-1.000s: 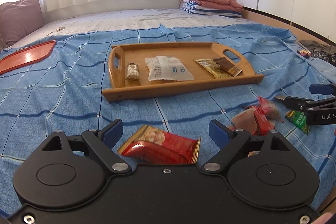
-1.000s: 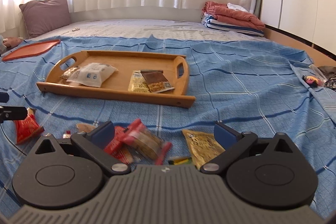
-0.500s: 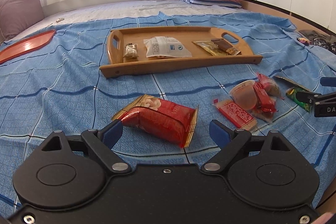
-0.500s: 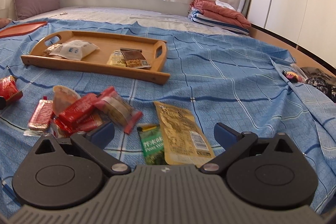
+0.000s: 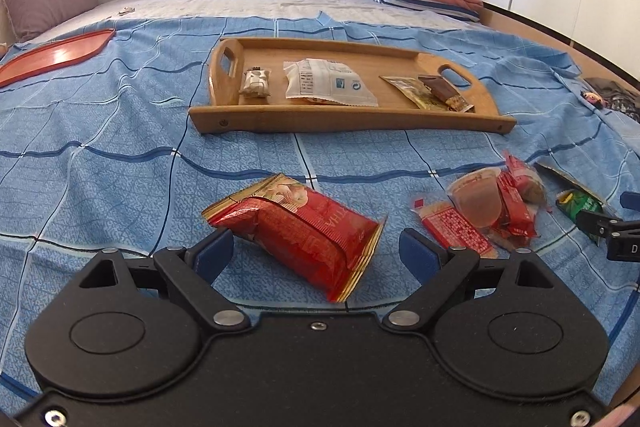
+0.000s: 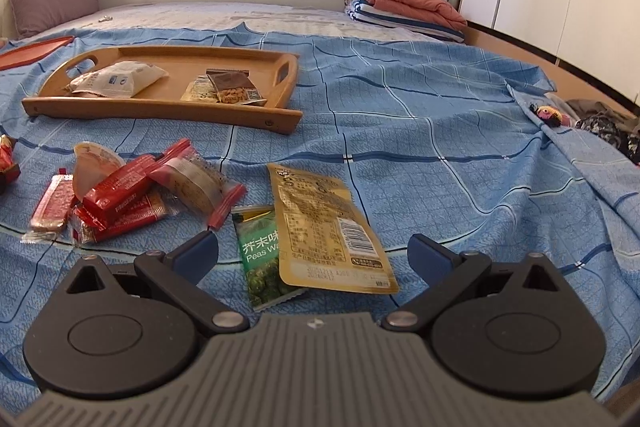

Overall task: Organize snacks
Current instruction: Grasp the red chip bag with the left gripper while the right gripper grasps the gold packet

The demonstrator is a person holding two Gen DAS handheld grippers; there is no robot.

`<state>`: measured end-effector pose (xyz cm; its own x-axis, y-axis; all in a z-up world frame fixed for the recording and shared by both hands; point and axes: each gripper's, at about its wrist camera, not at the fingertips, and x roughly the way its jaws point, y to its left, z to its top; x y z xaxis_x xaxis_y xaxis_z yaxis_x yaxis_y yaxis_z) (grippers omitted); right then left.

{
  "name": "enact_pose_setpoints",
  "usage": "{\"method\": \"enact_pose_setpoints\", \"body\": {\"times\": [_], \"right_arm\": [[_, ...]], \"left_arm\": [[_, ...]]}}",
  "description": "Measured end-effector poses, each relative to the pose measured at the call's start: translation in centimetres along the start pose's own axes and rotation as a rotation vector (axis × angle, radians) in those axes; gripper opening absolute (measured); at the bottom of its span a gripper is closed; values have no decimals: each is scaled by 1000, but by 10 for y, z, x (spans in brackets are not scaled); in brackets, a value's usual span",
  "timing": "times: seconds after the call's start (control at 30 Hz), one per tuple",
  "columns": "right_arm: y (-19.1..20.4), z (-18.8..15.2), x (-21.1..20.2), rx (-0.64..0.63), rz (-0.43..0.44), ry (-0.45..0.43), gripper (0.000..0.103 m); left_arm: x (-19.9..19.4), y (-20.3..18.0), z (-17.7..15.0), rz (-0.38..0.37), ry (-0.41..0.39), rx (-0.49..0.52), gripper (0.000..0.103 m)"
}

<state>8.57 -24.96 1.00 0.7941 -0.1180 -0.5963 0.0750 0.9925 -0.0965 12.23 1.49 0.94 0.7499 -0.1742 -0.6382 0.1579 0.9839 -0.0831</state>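
Snacks lie before the wooden tray [image 5: 348,117]: your wide-open left fingers [image 5: 216,259] flank a glossy red bag [image 5: 304,231]; your open right fingers [image 6: 198,257] flank a green "Peas" packet [image 6: 262,259].

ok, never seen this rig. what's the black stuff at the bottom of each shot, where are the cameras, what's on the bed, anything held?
There is no robot. A person holds a two-finger gripper in each hand, and a fisheye camera on each one looks forward along its fingers. The black shape at the bottom of each picture is that gripper's own body, and the blue pieces are its pads.

In the left view, the left gripper is open, with a red bag lying between its pads. In the right view, the right gripper is open over a yellow packet that overlaps a green pea packet. Nothing is held.

Everything lies on a blue checked sheet on a bed. A wooden tray further back already holds a few snacks, and a pile of small red packets sits loose between the two grippers.
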Motion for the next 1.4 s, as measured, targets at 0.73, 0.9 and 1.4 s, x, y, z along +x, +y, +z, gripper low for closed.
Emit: {"method": "enact_pose_setpoints", "body": {"times": [0.73,0.9,1.4], "right_arm": [[-34,26,46,255,105,108,75],[-27,27,43,244,93,82,67],[-14,43,19,206,108,-14,66]], "left_arm": [[26,-6,7,34,-9,-28,64],[23,-9,7,50,-14,-1,43],[13,-10,22,50,-3,5,42]]}}
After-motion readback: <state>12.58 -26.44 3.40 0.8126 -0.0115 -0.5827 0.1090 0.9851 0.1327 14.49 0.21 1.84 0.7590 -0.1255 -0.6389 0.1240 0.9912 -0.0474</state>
